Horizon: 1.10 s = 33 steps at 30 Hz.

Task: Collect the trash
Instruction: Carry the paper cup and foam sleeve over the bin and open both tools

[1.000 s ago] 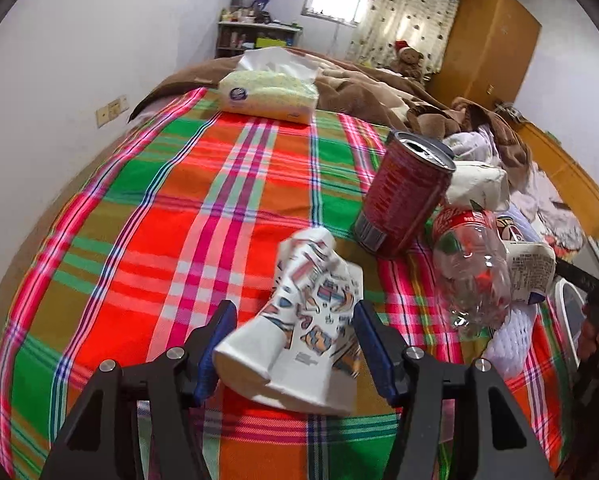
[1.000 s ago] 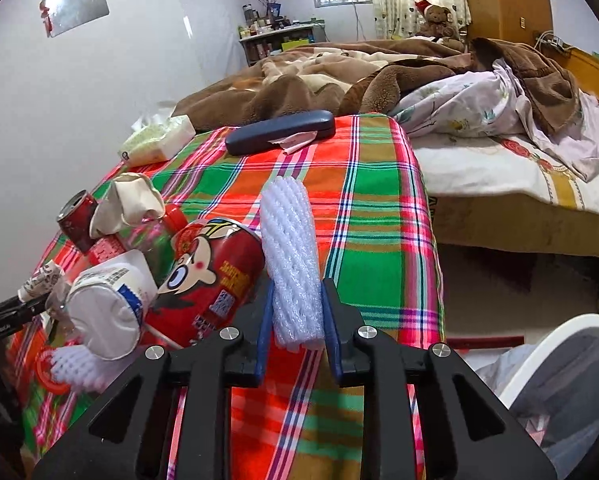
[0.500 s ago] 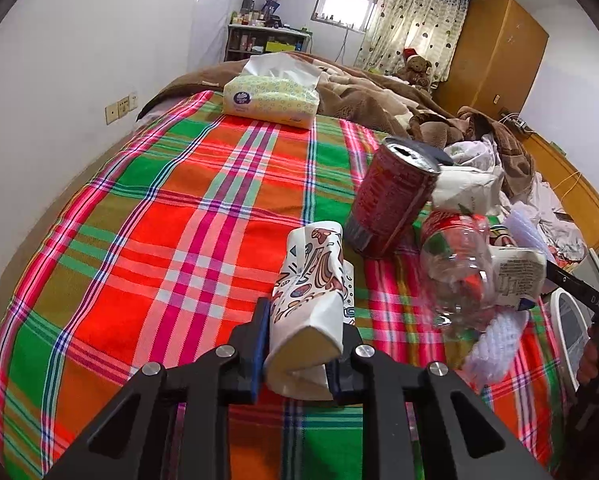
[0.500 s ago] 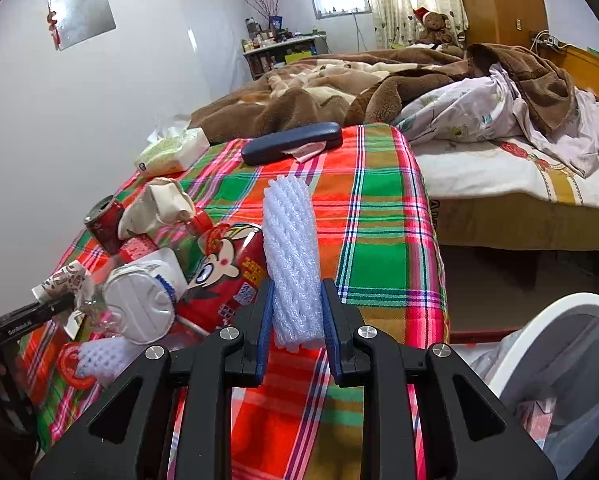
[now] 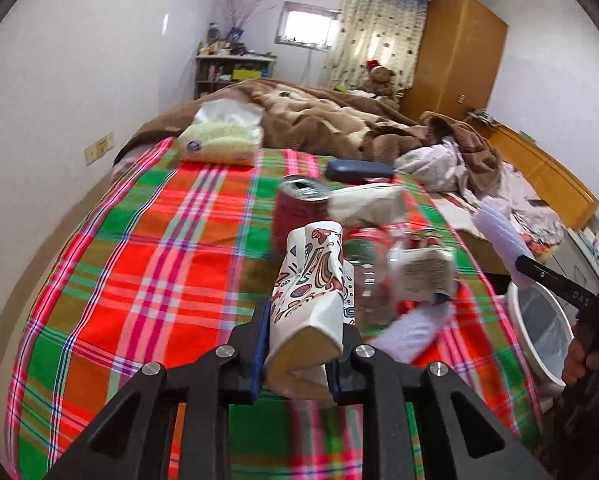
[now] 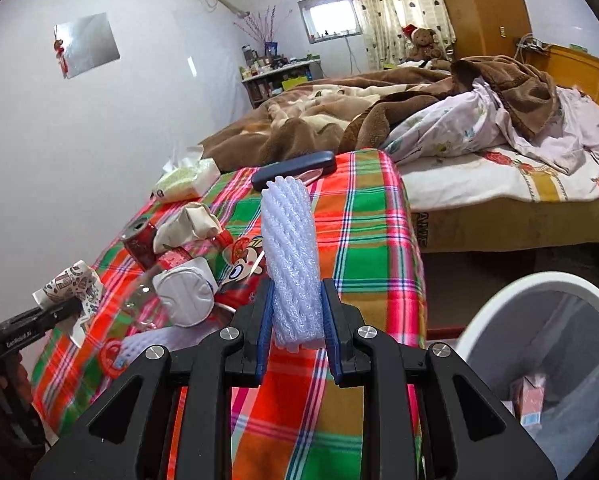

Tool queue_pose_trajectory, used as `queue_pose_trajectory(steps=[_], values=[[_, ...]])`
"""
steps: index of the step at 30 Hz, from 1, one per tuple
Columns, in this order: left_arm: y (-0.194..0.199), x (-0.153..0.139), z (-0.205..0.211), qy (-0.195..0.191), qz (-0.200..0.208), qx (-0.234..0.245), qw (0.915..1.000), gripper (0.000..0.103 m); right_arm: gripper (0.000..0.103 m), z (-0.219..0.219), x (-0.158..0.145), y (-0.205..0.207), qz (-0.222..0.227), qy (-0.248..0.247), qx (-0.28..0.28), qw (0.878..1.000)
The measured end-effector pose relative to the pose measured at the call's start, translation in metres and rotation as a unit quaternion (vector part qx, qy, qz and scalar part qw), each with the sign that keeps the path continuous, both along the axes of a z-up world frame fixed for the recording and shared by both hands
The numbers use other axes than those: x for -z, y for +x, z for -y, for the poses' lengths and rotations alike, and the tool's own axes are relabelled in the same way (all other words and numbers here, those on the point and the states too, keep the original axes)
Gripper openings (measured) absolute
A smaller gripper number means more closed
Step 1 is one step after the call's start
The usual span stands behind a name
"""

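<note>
Clamping a crumpled white paper cup with cartoon print, the left gripper is holding it off the red-and-green plaid cloth, jaws pressed tight on the cup's squashed body. At twelve o'clock from that cup, a dark red drink can is standing among a clear plastic bottle and other litter, with a soft tissue pack farther off at eleven o'clock. At three o'clock, past the cloth's edge, a white round trash bin is sitting on the floor.

The right gripper is squeezing a white foam net sleeve between its blue pads, jaws closed on its lower end, the sleeve sticking up toward twelve o'clock. The bin is waiting at four o'clock of this gripper, some packaging already lying inside.

Both pieces look picked up, so the carrying step seems to be in hand. Next, each gripper would need swinging over the bin's rim before parting its jaws, probably the right one first, since it is nearer.
</note>
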<state>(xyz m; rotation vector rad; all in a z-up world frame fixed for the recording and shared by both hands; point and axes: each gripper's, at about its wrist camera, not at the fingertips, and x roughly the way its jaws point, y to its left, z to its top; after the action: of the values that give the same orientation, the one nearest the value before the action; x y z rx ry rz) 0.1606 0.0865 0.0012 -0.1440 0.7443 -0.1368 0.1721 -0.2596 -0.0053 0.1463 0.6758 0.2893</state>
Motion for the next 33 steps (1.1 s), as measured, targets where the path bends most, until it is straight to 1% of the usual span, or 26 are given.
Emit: queue_pose_trajectory(steps=[3,9,14,19,28,33], values=[[-0.006,-0.01,0.016,-0.006,0.014,0.013,0.9998,0.024,0.024,0.006,-0.004,-0.008,0.009,-0.001,0.01,1.0],[-0.016,-0.028,0.058,-0.009,0.036,0.058,0.9976,0.024,0.024,0.026,-0.013,-0.029,0.024,0.006,0.029,0.999],[-0.023,-0.035,0.094,-0.003,0.043,0.089,0.9951,0.024,0.024,0.047,-0.019,-0.044,0.036,0.01,0.052,0.998],[-0.029,-0.04,0.13,-0.006,0.047,0.121,0.9916,0.024,0.024,0.072,-0.023,-0.059,0.039,0.006,0.094,0.995],[-0.03,-0.04,0.203,-0.026,0.048,0.192,0.9799,0.024,0.024,0.104,-0.018,-0.079,0.03,-0.014,0.153,0.988],[-0.028,-0.034,0.248,-0.026,0.036,0.23,0.9722,0.024,0.024,0.121,-0.008,-0.085,0.008,-0.024,0.186,0.982]])
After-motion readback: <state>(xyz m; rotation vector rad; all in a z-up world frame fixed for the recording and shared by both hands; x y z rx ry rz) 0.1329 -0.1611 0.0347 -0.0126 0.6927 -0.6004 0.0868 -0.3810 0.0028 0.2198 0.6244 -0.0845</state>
